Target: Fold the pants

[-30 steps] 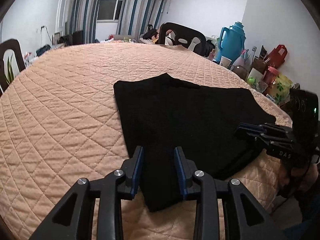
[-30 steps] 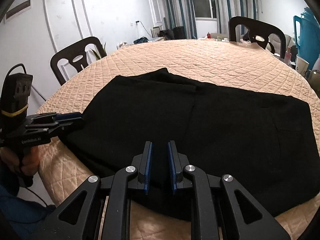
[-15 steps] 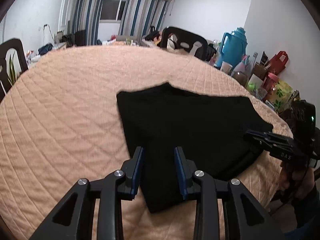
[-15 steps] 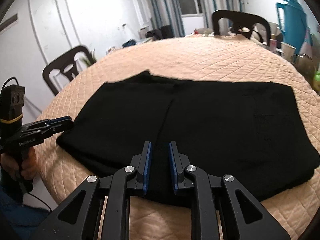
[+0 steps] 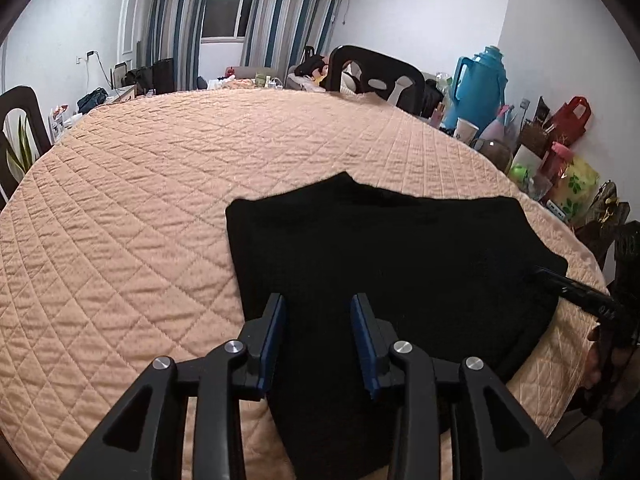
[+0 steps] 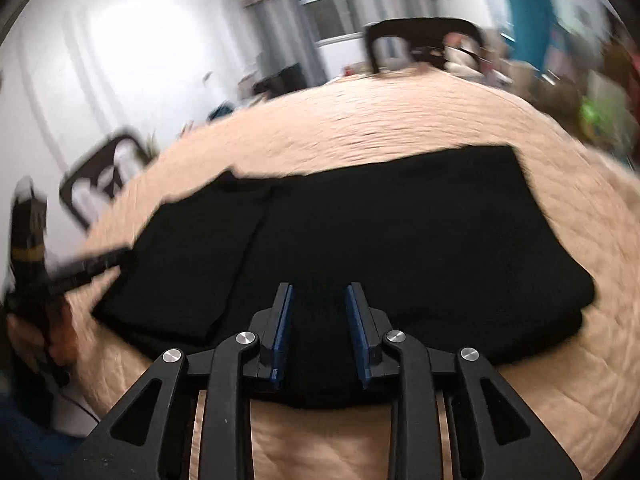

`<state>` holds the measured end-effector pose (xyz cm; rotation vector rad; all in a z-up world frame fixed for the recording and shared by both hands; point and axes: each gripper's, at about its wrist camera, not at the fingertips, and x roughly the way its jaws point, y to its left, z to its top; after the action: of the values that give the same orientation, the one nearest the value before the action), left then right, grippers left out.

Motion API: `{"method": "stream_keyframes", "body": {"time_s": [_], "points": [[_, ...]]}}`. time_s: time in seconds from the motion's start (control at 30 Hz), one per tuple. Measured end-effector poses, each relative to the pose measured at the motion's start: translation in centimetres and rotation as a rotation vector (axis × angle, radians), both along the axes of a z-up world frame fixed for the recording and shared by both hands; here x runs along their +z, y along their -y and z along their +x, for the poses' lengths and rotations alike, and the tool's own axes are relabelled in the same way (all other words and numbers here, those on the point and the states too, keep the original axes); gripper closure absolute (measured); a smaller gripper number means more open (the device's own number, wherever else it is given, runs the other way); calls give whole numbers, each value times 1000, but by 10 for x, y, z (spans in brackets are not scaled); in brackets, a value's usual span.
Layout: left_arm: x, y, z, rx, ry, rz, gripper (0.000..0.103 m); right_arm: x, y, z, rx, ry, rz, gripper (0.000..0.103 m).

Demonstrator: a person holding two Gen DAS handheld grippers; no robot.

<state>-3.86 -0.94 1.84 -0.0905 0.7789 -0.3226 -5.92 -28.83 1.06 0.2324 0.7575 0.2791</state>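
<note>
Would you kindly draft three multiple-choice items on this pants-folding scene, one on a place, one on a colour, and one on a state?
1. Where does the teal thermos stand?
A. On the pants
B. Beyond the table's far right edge, among bottles and bags
C. On the chair seat

2. What colour are the pants?
A. Black
B. Beige
C. Striped blue

3. How do the jaws of the left gripper stand?
A. Shut on the pants
B. Shut on nothing
C. Open, with the pants showing between them

Key: 1 B, as the thermos rises past the quilted cover on the right; 2 A, as the cloth is uniformly black against the peach quilt; 3 C, as a clear gap separates the blue pads.
</note>
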Motion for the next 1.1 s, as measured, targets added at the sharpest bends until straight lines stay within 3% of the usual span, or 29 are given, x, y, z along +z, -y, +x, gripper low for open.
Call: {"method": "stream_keyframes", "body": {"time_s": [0.1, 0.27, 0.37, 0.9, 0.97, 1.0, 1.03, 1.1], "points": [[-4, 0, 5, 0, -11, -1, 66, 4, 34, -12, -132, -4, 71, 61], [-9, 2, 2, -8, -6, 8, 62, 0, 78, -41, -265, -21, 247, 59], [-8, 3, 1, -3, -3, 17, 62, -6, 86, -50, -347, -66, 229, 55], [-11, 2, 3, -4, -3, 6, 58, -14, 105, -21, -452, -38, 429, 51], [-11, 2, 3, -6, -1, 7, 58, -14, 101, -14, -453, -46, 396, 52], [-10, 2, 2, -6, -1, 6, 58, -13, 100, -10, -450, -45, 376, 57], [-10, 3, 2, -6, -2, 2, 58, -11, 98, -8, -443, -45, 366, 74], [-10, 3, 2, -6, -2, -3, 58, -7, 97, -4, -435, -42, 352, 77]]}}
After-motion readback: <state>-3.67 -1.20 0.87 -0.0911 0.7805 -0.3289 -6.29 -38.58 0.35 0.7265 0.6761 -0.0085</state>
